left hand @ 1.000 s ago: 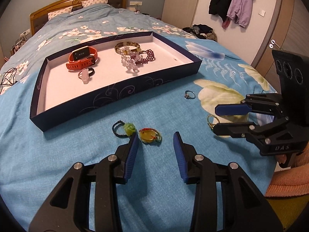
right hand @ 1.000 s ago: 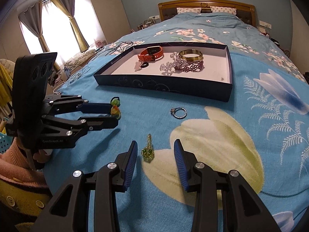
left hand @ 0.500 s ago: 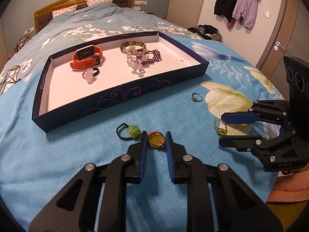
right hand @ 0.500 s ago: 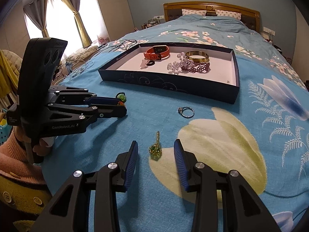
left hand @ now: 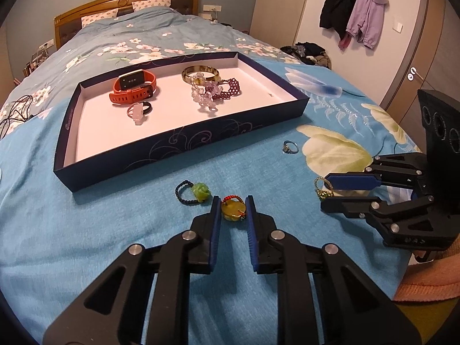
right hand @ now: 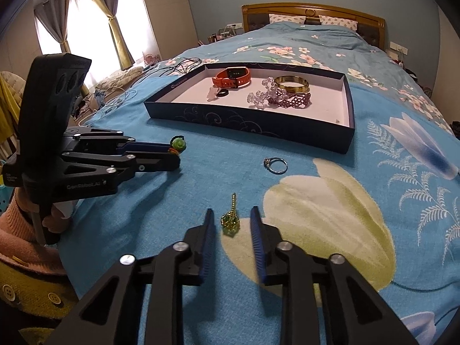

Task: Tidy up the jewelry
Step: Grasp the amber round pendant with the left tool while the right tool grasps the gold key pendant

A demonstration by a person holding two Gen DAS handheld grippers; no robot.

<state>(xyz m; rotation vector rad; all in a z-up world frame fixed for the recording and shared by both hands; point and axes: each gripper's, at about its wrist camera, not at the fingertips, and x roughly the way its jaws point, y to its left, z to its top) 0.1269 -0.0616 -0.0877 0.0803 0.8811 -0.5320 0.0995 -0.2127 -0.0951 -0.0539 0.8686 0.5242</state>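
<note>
The left gripper (left hand: 233, 211) has its jaws pinching the yellow stone ring (left hand: 233, 210) with red beads; a second ago they stood wide apart around it, and half a second ago they were already drawn in, so the grasp has just been made. The ring looks lifted slightly off the bedspread (left hand: 86, 230), though that cannot be told for sure. Just to the tray side of the left gripper lies the green stone ring (left hand: 196, 192) on its dark beaded band, untouched.

The right gripper (right hand: 232, 220) has its jaws spread, one on either side of the gold-green pendant (right hand: 230, 220) and not yet touching it. Its gap has narrowed since a second ago — the closing seems under way but unfinished. The silver ring (right hand: 276, 164) lies between the right gripper and the tray.

The navy tray (left hand: 184, 146) sits farther up the bed and already holds an orange watch (left hand: 132, 87), a gold bangle (left hand: 200, 72), a maroon beaded bracelet (left hand: 228, 89), a clear crystal bracelet (left hand: 205, 100) and a pale ring (left hand: 138, 110).

Judging from this, one loose piece is secured and ready to carry to the tray; three others remain on the bedspread.
</note>
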